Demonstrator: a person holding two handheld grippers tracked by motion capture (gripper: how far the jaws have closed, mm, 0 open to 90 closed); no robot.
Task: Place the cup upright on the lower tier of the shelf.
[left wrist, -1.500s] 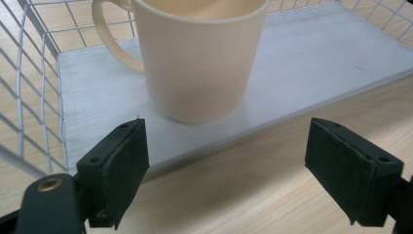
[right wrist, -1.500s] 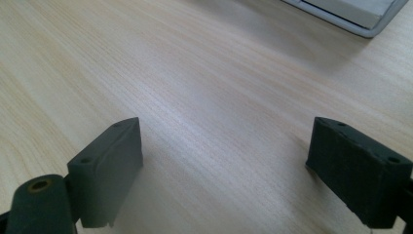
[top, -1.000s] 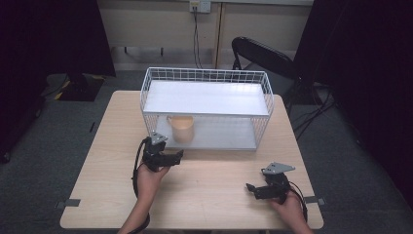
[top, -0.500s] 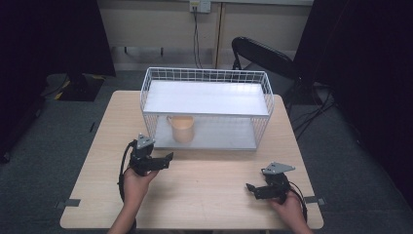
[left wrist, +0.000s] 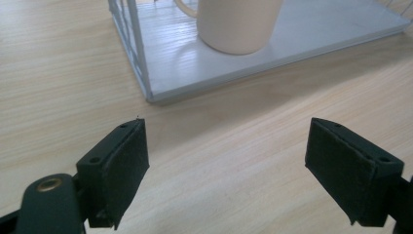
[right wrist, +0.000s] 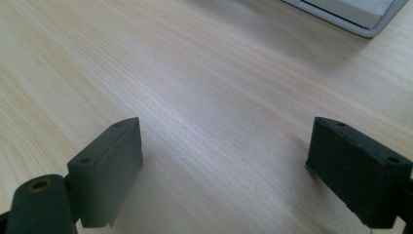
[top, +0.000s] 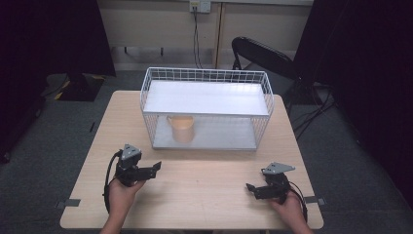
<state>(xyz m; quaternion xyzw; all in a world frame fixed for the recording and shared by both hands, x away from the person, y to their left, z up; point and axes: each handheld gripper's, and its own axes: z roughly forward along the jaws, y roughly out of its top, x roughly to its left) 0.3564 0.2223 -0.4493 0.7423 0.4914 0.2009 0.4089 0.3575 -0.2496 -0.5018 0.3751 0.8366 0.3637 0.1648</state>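
A tan mug [top: 181,128] [left wrist: 234,24] stands on the lower shelf of a white wire rack [top: 207,97] at the back of the wooden table. My left gripper [top: 155,168] [left wrist: 226,168] is open over bare wood at the front left, well short of the rack, with its jaws pointing toward the rack's front left corner [left wrist: 148,95]. At the front right my right gripper [top: 252,187] [right wrist: 224,168] is open too, low over the tabletop with nothing between its jaws. A corner of the rack's base [right wrist: 360,19] appears at the top of the right gripper view.
The table [top: 204,195] has open wood between the two grippers and in front of the rack. A black chair [top: 265,56] stands behind the table, and cables run down the back wall.
My left gripper has drawn back from the rack's front toward the near left of the table, leaving the mug on the shelf. The right gripper has stayed put.
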